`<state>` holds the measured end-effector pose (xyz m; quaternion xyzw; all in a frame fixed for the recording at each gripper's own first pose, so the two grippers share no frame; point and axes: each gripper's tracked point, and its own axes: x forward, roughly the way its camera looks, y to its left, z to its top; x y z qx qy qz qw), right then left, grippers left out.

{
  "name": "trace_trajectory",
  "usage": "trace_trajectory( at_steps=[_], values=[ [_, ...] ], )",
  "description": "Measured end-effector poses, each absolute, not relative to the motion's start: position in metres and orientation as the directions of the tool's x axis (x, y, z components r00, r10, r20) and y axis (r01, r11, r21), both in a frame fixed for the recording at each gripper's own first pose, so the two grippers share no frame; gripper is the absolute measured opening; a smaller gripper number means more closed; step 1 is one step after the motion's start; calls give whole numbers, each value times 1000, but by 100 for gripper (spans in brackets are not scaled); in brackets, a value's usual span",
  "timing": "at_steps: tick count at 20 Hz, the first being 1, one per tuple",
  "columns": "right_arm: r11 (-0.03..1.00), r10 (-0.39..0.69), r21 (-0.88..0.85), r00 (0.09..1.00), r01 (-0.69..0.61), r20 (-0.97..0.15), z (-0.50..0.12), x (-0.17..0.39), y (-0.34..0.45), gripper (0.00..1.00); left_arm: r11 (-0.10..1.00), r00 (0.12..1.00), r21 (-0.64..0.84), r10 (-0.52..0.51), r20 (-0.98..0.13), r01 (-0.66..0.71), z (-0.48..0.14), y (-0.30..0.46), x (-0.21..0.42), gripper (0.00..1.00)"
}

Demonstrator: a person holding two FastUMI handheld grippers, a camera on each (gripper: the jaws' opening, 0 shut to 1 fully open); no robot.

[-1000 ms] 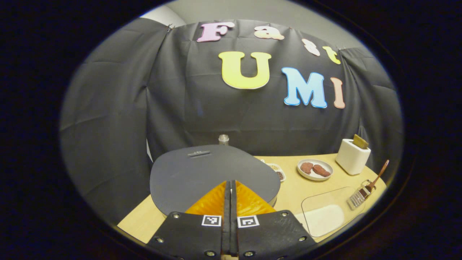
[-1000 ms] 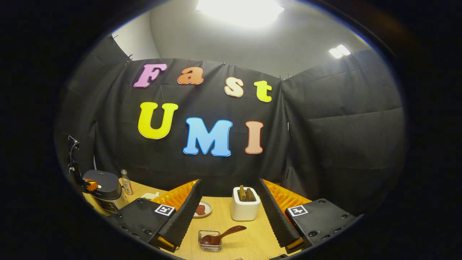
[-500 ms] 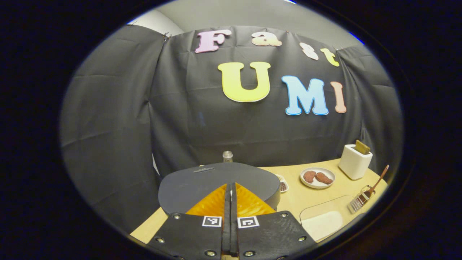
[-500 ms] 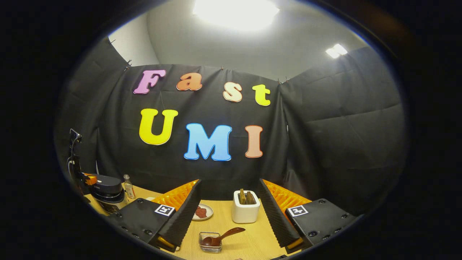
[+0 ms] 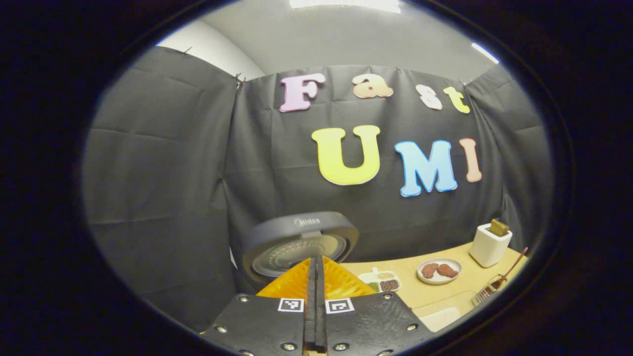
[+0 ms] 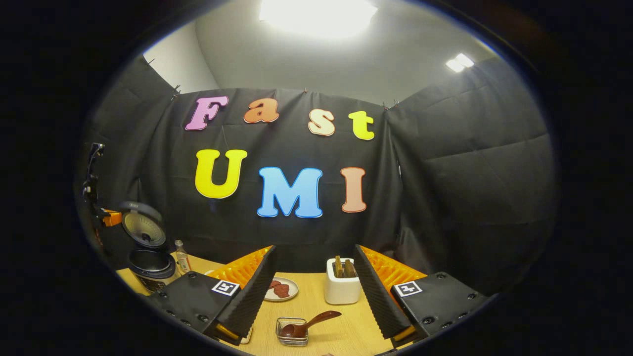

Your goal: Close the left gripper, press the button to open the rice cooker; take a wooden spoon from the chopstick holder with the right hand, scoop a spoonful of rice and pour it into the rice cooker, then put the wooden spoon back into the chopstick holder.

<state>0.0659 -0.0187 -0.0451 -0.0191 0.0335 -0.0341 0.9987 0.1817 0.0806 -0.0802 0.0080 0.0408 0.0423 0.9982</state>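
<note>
- Left gripper view: my left claw (image 5: 315,269) was pressed together, pinching nothing. Rice cooker lid (image 5: 300,242) stood open just ahead of it, so I judged the button step done.
- Right gripper view: my right claw (image 6: 313,277) was spread and empty. Wooden spoon (image 6: 309,325) lay tilted in the chopstick holder (image 6: 292,332), low between my fingers. Rice cooker (image 6: 148,259) sat far left, near the desk (image 6: 341,331) edge.
- Next, as I judged: drop onto the spoon handle. Open desk around the holder; white toaster (image 6: 341,289) behind it.
</note>
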Motion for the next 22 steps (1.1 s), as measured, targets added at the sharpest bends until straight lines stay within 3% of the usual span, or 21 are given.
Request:
trace_trajectory(
  at_steps=[2, 8, 14, 22],
  values=[
    [997, -64, -44, 995, 61, -82, -55, 72, -21, 98, 995, 994, 12, 102, -29, -102, -52, 86, 165, 3],
    [998, -59, -19, 982, 56, -181, -105, 93, -35, 98, 991, 987, -6, 136, 92, -136, 14, 90, 116, 80],
    [998, -55, 3, 954, 59, -294, -163, 116, -48, 98, 988, 980, 8, 154, 127, -156, 46, 92, 75, 80],
    [985, -61, 112, 880, 128, -471, -246, 122, -53, 98, 980, 977, 13, 198, 80, -200, 31, 111, 48, 80]
  ],
)
